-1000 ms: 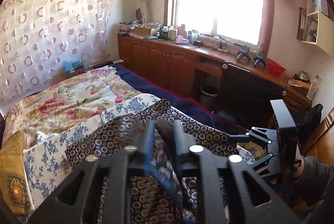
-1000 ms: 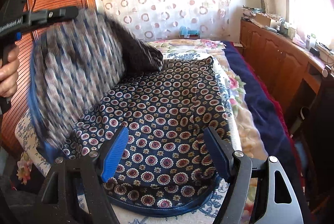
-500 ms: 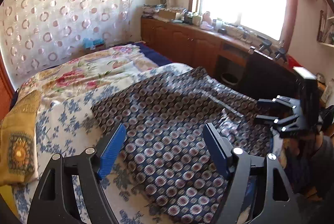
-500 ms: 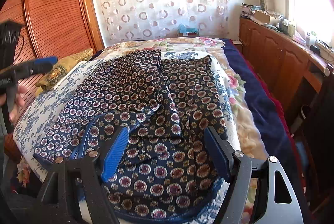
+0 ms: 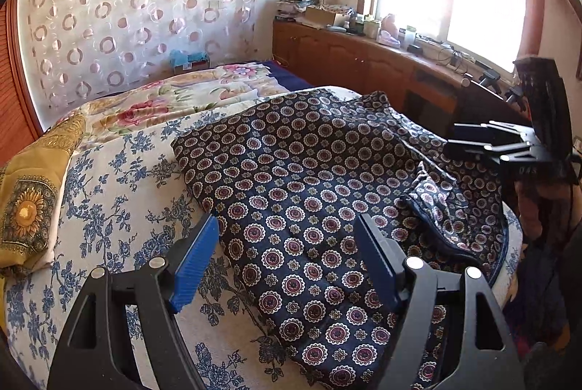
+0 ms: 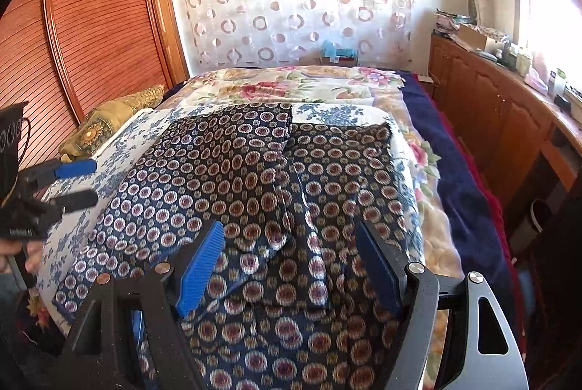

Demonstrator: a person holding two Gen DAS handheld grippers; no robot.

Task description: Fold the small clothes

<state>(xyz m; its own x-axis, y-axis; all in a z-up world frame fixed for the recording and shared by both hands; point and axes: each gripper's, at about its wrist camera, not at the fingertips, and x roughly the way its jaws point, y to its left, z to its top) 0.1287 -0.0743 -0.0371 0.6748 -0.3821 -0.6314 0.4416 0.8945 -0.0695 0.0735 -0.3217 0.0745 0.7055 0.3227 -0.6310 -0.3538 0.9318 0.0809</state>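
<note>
A dark navy garment (image 5: 302, 179) with round medallion print lies spread on the bed, one half folded over the other; in the right wrist view the folded layer (image 6: 218, 164) overlaps the lower layer (image 6: 345, 164). A crumpled flap (image 5: 433, 201) sticks up near its right edge. My left gripper (image 5: 287, 233) hovers open above the garment's near left edge, with nothing between its blue pads. My right gripper (image 6: 289, 239) is open just over the garment's near end, and cloth shows below the gap. Each gripper shows in the other's view: the right gripper (image 5: 509, 146) and the left gripper (image 6: 72, 182).
The bed carries a blue-flowered white sheet (image 5: 120, 193), a rose-print quilt (image 6: 283, 88) and a yellow pillow (image 5: 29, 208). Wooden cabinets (image 6: 491, 106) with clutter run under the window on the right. A slatted wardrobe (image 6: 91, 26) stands on the left, and a dotted curtain hangs behind.
My left gripper was shut on a lifted flap of the garment; it opened and sank, and the flap now lies folded flat over the rest. The right gripper shifted slightly, still open.
</note>
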